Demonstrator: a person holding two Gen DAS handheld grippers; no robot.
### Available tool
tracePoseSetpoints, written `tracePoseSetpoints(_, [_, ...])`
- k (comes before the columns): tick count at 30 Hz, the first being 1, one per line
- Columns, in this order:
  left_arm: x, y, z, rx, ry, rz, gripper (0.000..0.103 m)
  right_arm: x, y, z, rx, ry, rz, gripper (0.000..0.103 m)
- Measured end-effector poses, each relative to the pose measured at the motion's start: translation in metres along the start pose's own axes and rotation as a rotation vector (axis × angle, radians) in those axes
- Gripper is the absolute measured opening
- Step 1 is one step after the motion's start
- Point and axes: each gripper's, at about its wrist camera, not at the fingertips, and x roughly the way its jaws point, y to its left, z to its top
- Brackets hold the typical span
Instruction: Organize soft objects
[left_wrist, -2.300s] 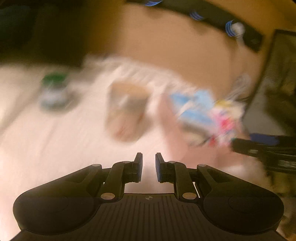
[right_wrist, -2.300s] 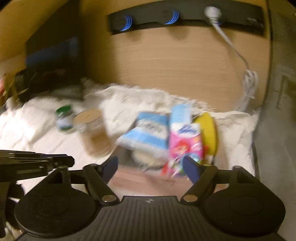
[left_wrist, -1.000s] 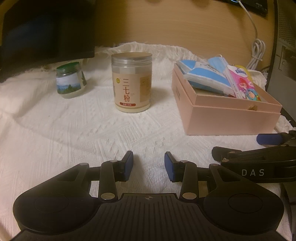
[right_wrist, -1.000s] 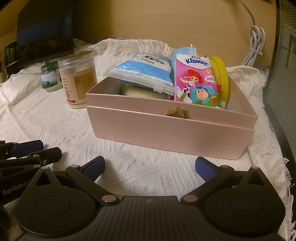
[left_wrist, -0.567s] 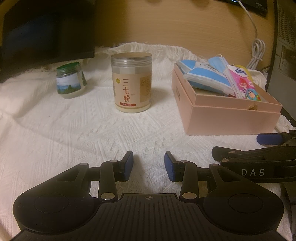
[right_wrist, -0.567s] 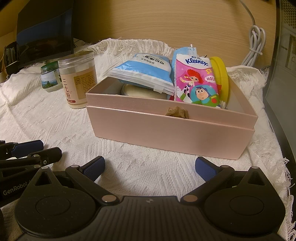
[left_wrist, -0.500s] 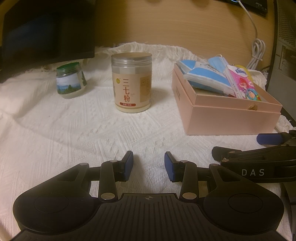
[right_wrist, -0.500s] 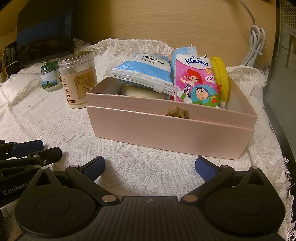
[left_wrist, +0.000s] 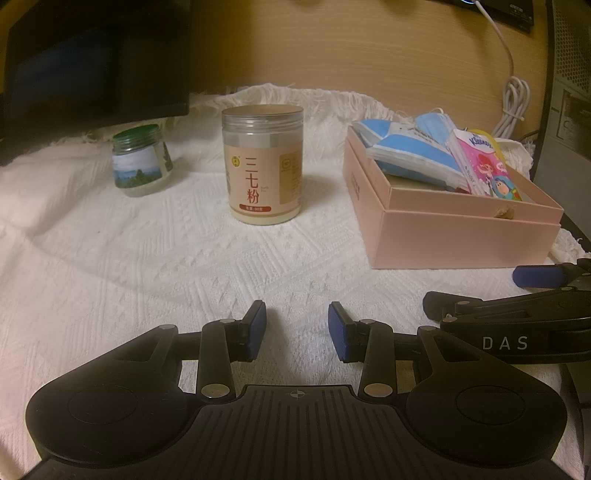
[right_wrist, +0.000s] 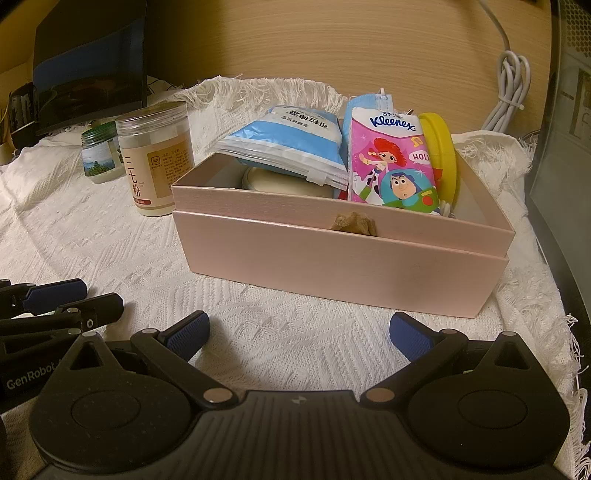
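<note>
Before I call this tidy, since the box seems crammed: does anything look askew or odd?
Yes. In the pink box the blue-and-white pack lies tilted on a white round thing, jutting above the rim, and the tissue pack stands on end. A small brown scrap sticks out of the front seam. Nothing looks spilled.

Pale pink box (right_wrist: 343, 258) on a white woven cloth (left_wrist: 147, 258) with raised diamond and chevron texture.

At centre frame, a blue-and-white packet (right_wrist: 288, 144), a light blue mask (right_wrist: 354, 107), a pink cartoon-printed Kleenex pack (right_wrist: 391, 162) and a yellow lid (right_wrist: 441, 147); at left, a beige-labelled jar (left_wrist: 263, 166) with red characters and a green-capped jar (left_wrist: 140, 162). Blue gripper pads (right_wrist: 186, 334).
</note>
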Motion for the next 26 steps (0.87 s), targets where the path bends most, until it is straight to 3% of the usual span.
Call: tracePoseSetpoints(26, [0.0006,0.0002,0.0003,0.006,0.001,-0.001,0.041,-0.0002,0.0003,0.0001,0.000,0.000,-0.001,0.103])
